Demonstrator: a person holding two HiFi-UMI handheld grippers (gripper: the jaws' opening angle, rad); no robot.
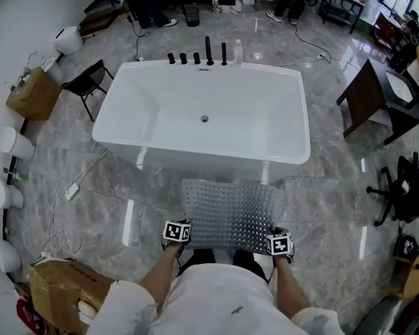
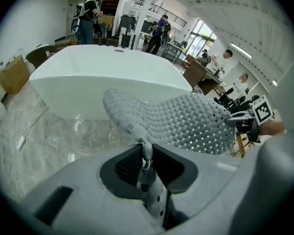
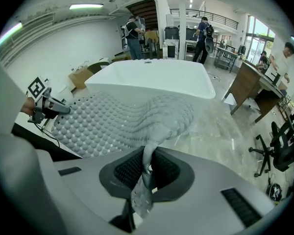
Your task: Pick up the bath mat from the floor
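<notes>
My left gripper (image 1: 177, 233) and right gripper (image 1: 280, 244) each pinch a near corner of the grey, bumpy, perforated rubber bath mat (image 1: 230, 211), spread between them before the white bathtub (image 1: 195, 159).

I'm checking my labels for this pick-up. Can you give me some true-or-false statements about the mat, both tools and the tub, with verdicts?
1. The grey dimpled rubber bath mat lies flat and untouched on the floor. False: both tools hold it by its near corners, and it is raised there.
2. The left tool is shut on a corner of the mat. True.
3. The right tool is open and empty. False: it is shut on the mat's other near corner.
4. Black taps stand on the far rim of the white rectangular bathtub. True.
</notes>
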